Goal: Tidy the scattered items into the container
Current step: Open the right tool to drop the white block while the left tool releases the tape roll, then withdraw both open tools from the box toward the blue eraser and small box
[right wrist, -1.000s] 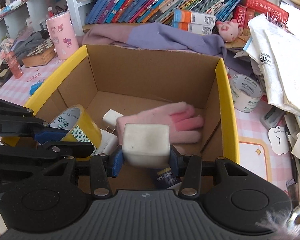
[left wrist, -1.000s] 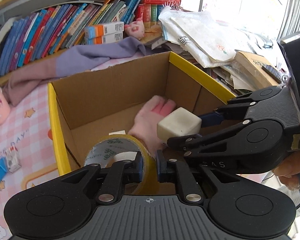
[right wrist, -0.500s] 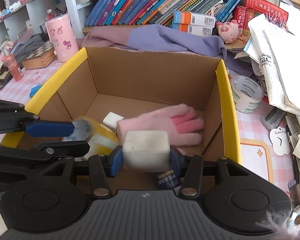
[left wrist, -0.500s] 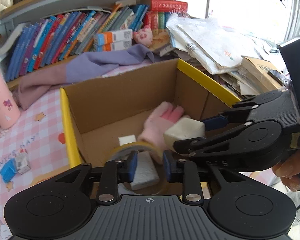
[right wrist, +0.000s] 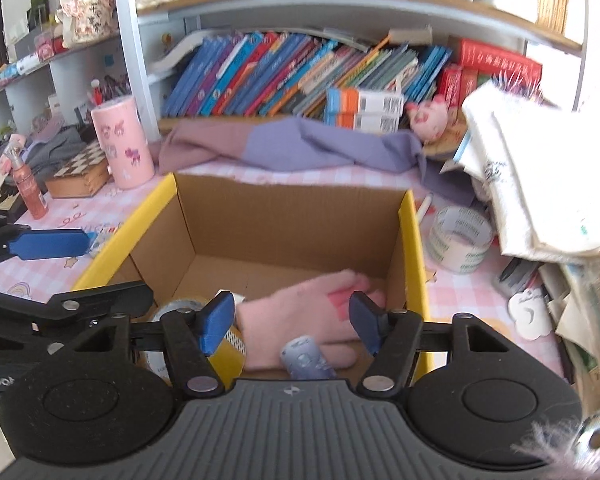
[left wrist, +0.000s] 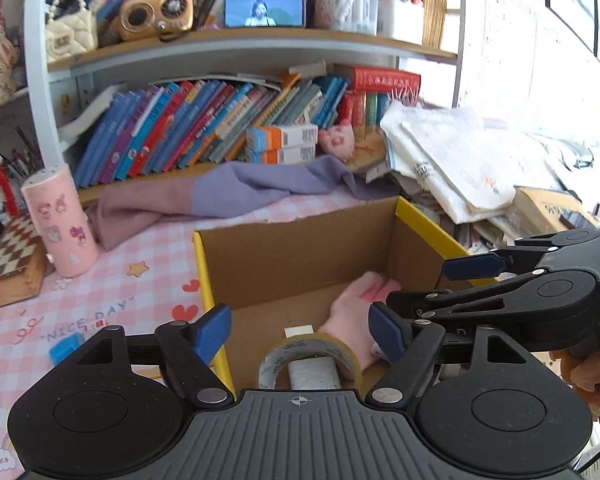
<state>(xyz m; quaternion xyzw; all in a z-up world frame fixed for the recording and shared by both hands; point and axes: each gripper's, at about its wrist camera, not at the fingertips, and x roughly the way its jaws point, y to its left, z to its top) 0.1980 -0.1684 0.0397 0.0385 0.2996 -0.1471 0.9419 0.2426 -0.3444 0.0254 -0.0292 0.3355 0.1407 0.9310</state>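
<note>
- Brown corrugated cardboard formed the container, a yellow-rimmed box point(right wrist: 284, 216) standing on the pink checked desk point(left wrist: 100, 292); inside it lay a pink glove point(right wrist: 304, 308) against the right wall, a yellow tape roll point(left wrist: 310, 356) near the front-left with a white block point(left wrist: 314, 372) showing through its hole, and a small bluish cylinder point(right wrist: 306, 360) at the front edge
- The left hand-held gripper point(left wrist: 300, 330) hovered over the box's near left corner, its blue-padded jaws spread wide and gripping nothing
- The right hand-held gripper point(right wrist: 292, 320) hung above the box's front, jaws likewise wide apart and unloaded; the glove sat below the gap
- Outside the box, a clear tape roll point(right wrist: 458, 238) rested on the desk just beside the right wall; a pink tumbler point(right wrist: 122, 140) and a chequered wooden case point(right wrist: 82, 172) stood to the left
- A purple-and-pink cloth point(left wrist: 236, 192) sprawled behind the box; leaning books point(left wrist: 204, 128) filled the shelf beyond
</note>
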